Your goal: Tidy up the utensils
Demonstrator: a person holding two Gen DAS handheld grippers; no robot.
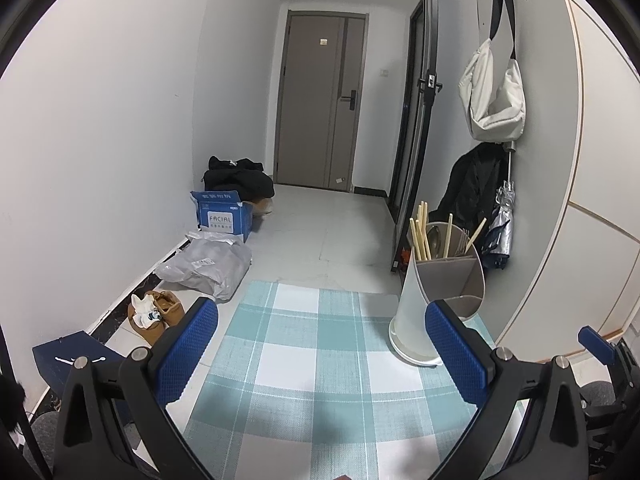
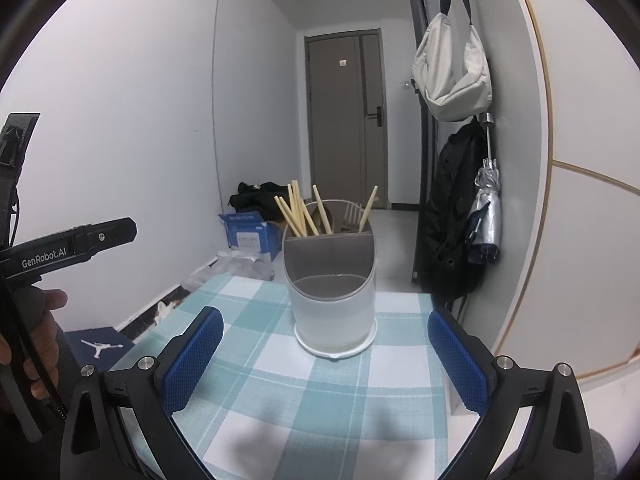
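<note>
Your right gripper [image 2: 322, 350] is spread wide and holds nothing, with the holder [image 2: 332, 304] standing upright straight ahead on the checked cloth [image 2: 280, 384]. This view alone shows its empty front compartment; chopsticks [image 2: 298, 210] and a fork [image 2: 352, 214] stand in the rear one. It also shows your hand [image 2: 40, 336] on the other tool at far left. Your left gripper [image 1: 320, 344] is wide too and empty, with the holder [image 1: 436, 300] ahead to its right, near the cloth's [image 1: 304, 360] far edge. Bare cloth lies between both sets of fingers.
</note>
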